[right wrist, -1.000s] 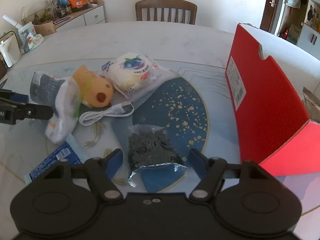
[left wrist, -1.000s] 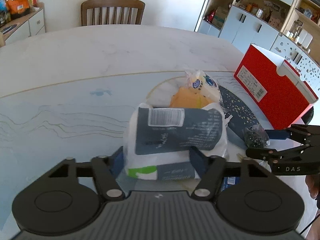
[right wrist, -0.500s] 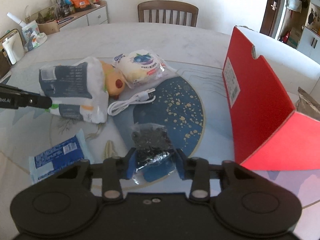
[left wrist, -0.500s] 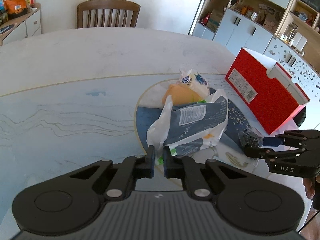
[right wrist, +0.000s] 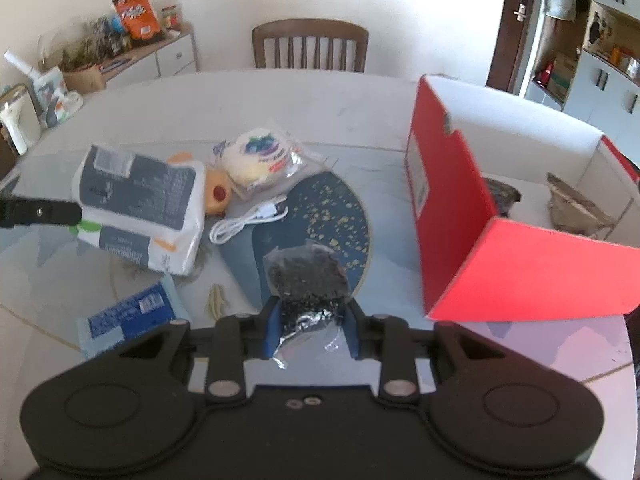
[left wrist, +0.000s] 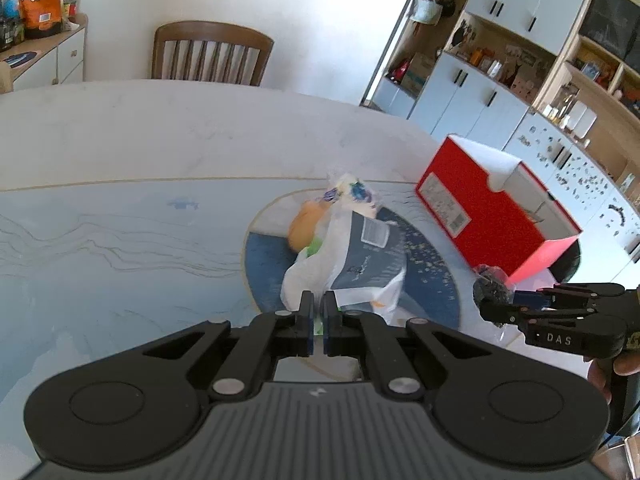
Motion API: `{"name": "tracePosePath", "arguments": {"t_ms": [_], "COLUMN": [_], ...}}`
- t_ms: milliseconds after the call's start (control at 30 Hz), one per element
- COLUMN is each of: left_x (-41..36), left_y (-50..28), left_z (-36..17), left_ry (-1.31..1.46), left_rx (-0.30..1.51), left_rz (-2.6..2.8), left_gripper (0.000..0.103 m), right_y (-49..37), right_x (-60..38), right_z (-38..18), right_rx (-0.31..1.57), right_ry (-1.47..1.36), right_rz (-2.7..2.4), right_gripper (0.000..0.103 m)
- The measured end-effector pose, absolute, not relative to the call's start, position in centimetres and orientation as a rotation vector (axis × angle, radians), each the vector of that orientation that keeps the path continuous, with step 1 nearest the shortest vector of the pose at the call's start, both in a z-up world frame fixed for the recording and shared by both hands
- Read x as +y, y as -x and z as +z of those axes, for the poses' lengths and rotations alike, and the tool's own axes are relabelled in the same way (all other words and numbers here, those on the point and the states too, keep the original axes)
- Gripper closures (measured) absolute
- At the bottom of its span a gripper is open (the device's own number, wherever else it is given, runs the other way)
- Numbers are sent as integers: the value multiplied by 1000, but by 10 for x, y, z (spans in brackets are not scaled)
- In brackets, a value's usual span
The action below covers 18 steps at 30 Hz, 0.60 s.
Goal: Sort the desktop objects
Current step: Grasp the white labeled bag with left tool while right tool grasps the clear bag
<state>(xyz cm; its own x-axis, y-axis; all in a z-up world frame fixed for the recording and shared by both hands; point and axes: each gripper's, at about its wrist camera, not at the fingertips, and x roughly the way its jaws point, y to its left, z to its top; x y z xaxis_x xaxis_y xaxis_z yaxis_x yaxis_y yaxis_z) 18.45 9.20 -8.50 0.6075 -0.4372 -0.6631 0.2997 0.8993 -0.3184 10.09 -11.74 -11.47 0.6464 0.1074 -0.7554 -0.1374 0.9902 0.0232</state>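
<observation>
Standing open on the right of the marble-patterned table, the red shoebox has white inner walls and holds a dark crumpled packet and a brownish paper-like lump on its floor. The left gripper has its fingers drawn nearly together, pinching the thin plastic edge of a white-and-grey pack of tissues, a soft, rectangular bundle that appears lifted clear of the table in the right wrist view. The right gripper is clamped on a clear crinkly bag of dark tea leaves, whose silvery lower end sits between the blue pads; the bag is held over the near edge of the round blue gold-speckled placemat, just left of the shoebox. On the table lie a plastic-wrapped blueberry bun, an orange plush toy beside it, a coiled white USB cable, and a flat blue wet-wipe packet. Both grippers point forward and slightly downward over the tabletop.
</observation>
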Motion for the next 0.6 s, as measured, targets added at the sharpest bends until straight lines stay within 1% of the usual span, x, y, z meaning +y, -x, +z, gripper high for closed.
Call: {"name": "tracePosePath", "arguments": {"t_ms": [600], "left_x": [105], "left_y": [-145], "left_z": [-41], "left_ry": [293], "left_rx": [705], "left_rz": [-459], "left_gripper": [102], "right_y": [-87], "right_x": [-118], "right_z": [-58], "right_rx": [798], "right_ry": [38], "right_rz": [151], "right_gripper": [72]}}
